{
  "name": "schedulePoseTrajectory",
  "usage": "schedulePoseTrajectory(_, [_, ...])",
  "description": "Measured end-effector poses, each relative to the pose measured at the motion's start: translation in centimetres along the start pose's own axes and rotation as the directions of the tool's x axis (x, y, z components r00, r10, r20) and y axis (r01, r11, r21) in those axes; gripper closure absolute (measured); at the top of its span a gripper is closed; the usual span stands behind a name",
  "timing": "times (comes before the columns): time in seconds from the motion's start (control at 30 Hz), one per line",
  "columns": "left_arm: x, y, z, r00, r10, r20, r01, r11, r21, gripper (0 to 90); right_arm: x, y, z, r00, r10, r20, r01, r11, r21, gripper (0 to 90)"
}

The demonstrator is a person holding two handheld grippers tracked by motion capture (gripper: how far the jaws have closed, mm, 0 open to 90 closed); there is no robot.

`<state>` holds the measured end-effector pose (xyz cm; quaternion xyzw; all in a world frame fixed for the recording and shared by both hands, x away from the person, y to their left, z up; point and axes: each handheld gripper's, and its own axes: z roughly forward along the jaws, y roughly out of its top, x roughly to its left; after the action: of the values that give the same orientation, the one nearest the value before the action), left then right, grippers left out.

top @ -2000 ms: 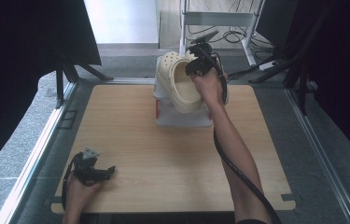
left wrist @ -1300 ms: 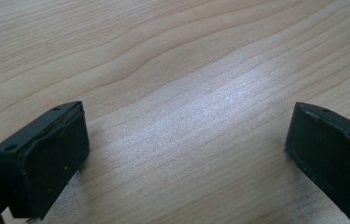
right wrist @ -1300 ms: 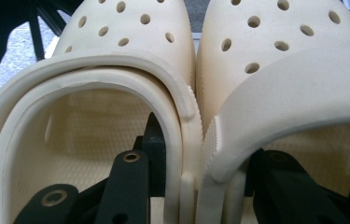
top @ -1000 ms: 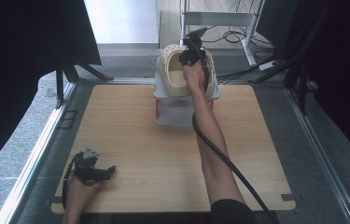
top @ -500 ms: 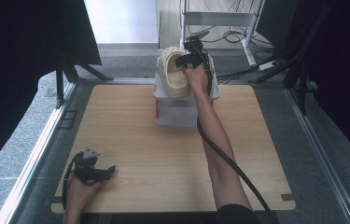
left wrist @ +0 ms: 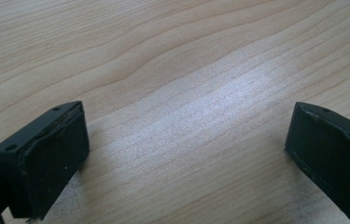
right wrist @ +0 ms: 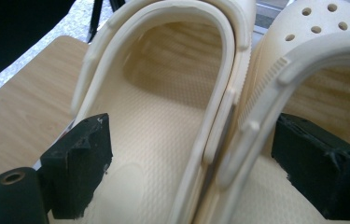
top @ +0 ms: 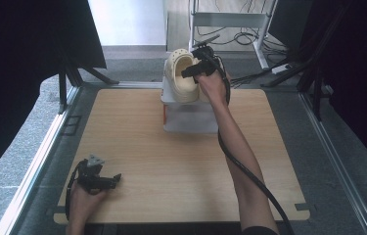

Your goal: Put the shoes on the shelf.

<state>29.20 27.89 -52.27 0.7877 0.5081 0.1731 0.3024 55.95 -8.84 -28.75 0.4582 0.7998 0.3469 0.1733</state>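
Two cream foam clogs [top: 181, 81] sit side by side on a white box [top: 191, 117] at the far middle of the table. My right gripper [top: 192, 73] hovers over their heel ends. In the right gripper view the left clog [right wrist: 163, 107] and the perforated right clog [right wrist: 322, 56] touch. My right gripper [right wrist: 196, 140] straddles their adjoining walls; its jaws have just been opening and the pads stand clear of the foam. My left gripper [top: 115, 178] lies at the near left corner, held by a hand. It [left wrist: 186, 149] is open over bare wood.
The wooden table [top: 171, 161] stretches between the box and the person. A metal frame edges it left and right. Behind the box are a white rack [top: 230, 19] and floor cables. The right gripper's black cable runs along the forearm.
The right hand set the lifted clog down on the box beside the other one, then shifted slightly right. The left hand has stayed still.
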Motion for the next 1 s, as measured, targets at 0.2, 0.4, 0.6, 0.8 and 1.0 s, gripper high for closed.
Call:
schedulePoseTrajectory(0.2, [0.0,0.0,0.0,1.0,0.0,0.0,0.0,1.0,0.0,0.0,0.1,-0.6,-1.5,0.9982,-0.013,-0.058,0.01,0.999,-0.049,2.1])
schedulePoseTrajectory(0.4, [0.0,0.0,0.0,1.0,-0.001,0.0,0.001,1.0,0.0,0.0,0.9,-1.4,-2.8,0.9931,-0.055,-0.104,0.049,0.997,-0.06,0.0])
schedulePoseTrajectory(0.6, [0.0,0.0,0.0,1.0,0.0,0.001,0.0,1.0,0.001,0.0,1.6,-2.3,-4.1,0.9858,-0.109,-0.128,0.101,0.993,-0.067,0.0])
schedulePoseTrajectory(0.8, [0.0,0.0,0.0,1.0,-0.003,0.001,0.003,1.0,0.001,0.0,2.0,-3.6,-5.4,0.977,-0.157,-0.145,0.149,0.987,-0.062,0.0])
schedulePoseTrajectory(1.0, [-0.1,0.0,0.0,1.0,-0.005,-0.004,0.005,1.0,-0.005,0.0,2.1,-4.8,-6.4,0.974,-0.157,-0.163,0.146,0.987,-0.073,0.0])
